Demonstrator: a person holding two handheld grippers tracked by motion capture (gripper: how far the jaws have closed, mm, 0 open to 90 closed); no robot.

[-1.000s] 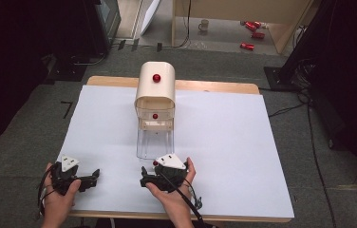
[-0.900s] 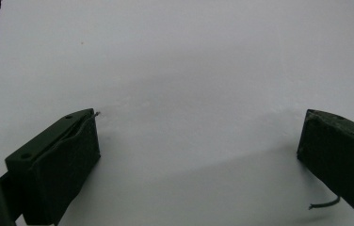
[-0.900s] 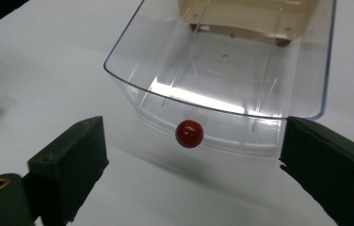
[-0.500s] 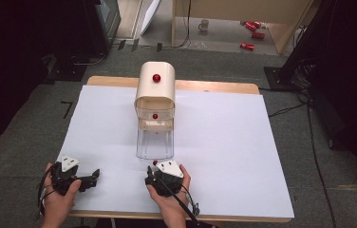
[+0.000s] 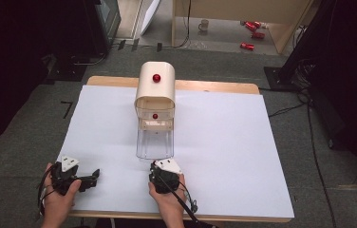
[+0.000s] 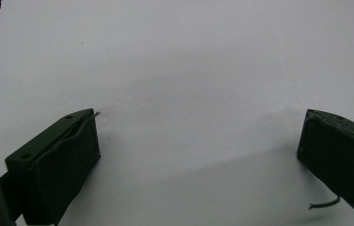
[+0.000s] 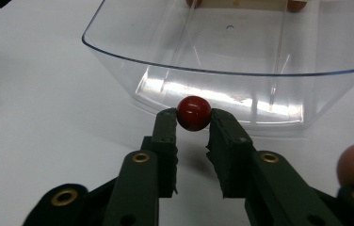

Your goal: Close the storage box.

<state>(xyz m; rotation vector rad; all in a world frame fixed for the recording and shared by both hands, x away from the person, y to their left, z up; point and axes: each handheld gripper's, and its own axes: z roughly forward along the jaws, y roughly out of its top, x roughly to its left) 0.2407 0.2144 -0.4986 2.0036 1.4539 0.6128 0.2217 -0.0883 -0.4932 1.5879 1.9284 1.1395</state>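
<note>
The right gripper (image 7: 194, 123) pinches a glossy red round knob (image 7: 194, 113) on the clear plastic drawer (image 7: 222, 56); the left gripper (image 6: 198, 150) gapes wide over white paper (image 6: 189, 61)

One cream cabinet (image 5: 155, 90) stands on the tabletop (image 5: 243, 142), with one clear drawer (image 5: 155, 142) pulled out, three red knobs and two tools.

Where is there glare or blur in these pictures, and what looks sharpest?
Right gripper view: bright glare streaks on the clear drawer; the red knob, pinched in the right gripper, is sharp with small highlights. Left gripper view: soft, even light, faint jaw shadows on the white sheet. High view: slightly soft, surroundings dark.
</note>
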